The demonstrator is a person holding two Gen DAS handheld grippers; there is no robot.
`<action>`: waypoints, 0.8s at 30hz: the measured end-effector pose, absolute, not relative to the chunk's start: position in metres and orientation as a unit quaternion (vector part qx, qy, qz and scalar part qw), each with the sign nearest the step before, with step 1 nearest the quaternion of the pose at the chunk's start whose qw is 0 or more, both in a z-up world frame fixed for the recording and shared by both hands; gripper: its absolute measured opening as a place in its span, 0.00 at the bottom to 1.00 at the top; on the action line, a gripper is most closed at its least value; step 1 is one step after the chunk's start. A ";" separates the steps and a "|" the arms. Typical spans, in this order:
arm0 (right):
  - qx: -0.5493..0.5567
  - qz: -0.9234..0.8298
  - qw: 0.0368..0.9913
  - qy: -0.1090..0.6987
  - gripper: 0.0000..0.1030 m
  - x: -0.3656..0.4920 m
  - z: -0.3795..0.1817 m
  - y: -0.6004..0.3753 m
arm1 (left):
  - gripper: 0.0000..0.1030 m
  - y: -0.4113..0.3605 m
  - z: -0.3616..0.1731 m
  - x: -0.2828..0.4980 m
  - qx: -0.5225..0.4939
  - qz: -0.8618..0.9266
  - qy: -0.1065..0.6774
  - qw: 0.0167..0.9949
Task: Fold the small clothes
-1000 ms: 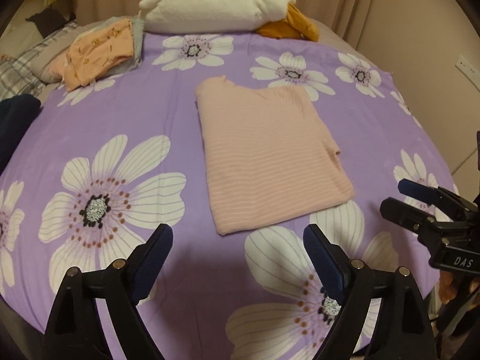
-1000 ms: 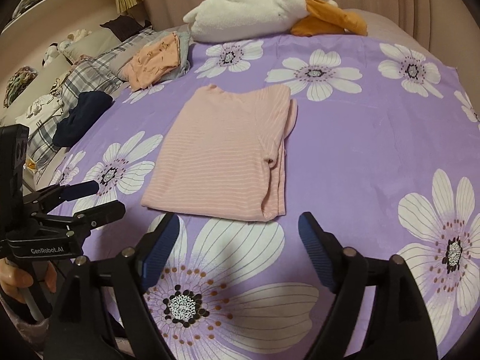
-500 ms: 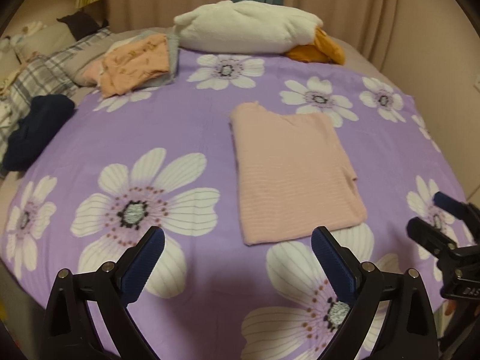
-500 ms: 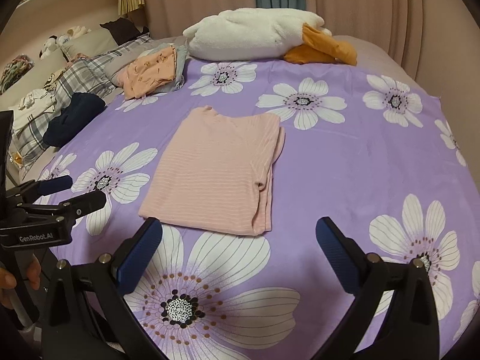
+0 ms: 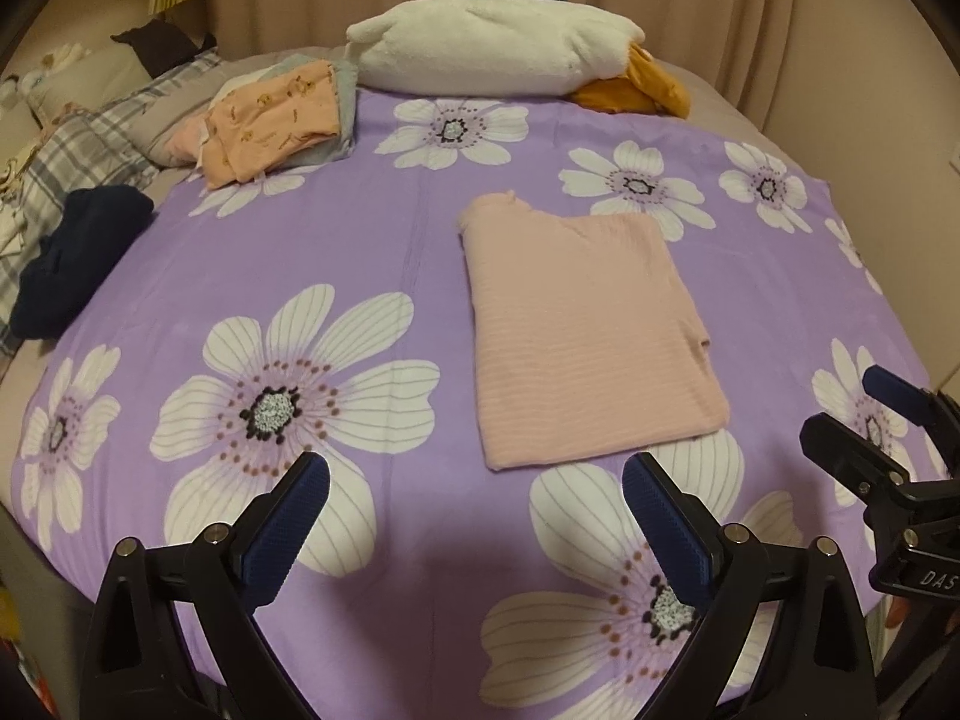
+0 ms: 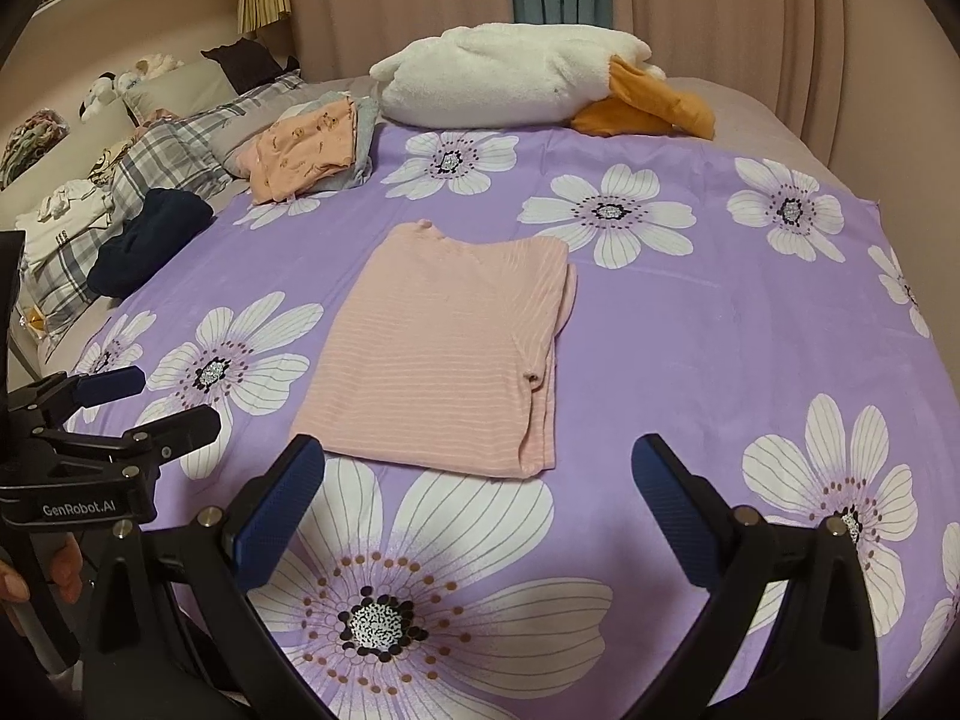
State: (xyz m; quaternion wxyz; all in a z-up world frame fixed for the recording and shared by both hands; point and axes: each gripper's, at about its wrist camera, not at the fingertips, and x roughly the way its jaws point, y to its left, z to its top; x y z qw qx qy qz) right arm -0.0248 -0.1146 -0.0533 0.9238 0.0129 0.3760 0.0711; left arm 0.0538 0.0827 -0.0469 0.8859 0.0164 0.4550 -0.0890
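A pink striped shirt (image 5: 582,330) lies folded flat on the purple flowered blanket (image 5: 300,252); it also shows in the right wrist view (image 6: 444,354). My left gripper (image 5: 474,516) is open and empty, held back near the bed's front edge, short of the shirt's near hem. My right gripper (image 6: 480,498) is open and empty, also short of the shirt. The right gripper shows in the left wrist view (image 5: 864,414) at the right; the left gripper shows in the right wrist view (image 6: 150,402) at the left.
A stack of folded clothes with an orange printed top (image 5: 270,114) sits at the far left. A white plush duck (image 5: 498,48) lies at the back. A dark navy garment (image 5: 72,258) and plaid pillows (image 6: 150,168) lie at the left edge.
Both grippers have drawn back and up from the shirt, so more of the bed shows. The shirt has not moved. Both stay open.
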 end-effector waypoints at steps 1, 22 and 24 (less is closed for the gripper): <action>0.013 0.071 0.924 0.376 1.00 -0.025 -0.053 -0.114 | 0.95 0.083 -0.047 0.054 0.018 -0.087 0.454 0.886; 0.021 0.072 0.923 0.377 1.00 -0.026 -0.055 -0.112 | 0.95 0.080 -0.045 0.051 0.034 -0.083 0.447 0.890; 0.022 0.072 0.923 0.377 1.00 -0.026 -0.055 -0.112 | 0.95 0.080 -0.044 0.051 0.033 -0.083 0.447 0.890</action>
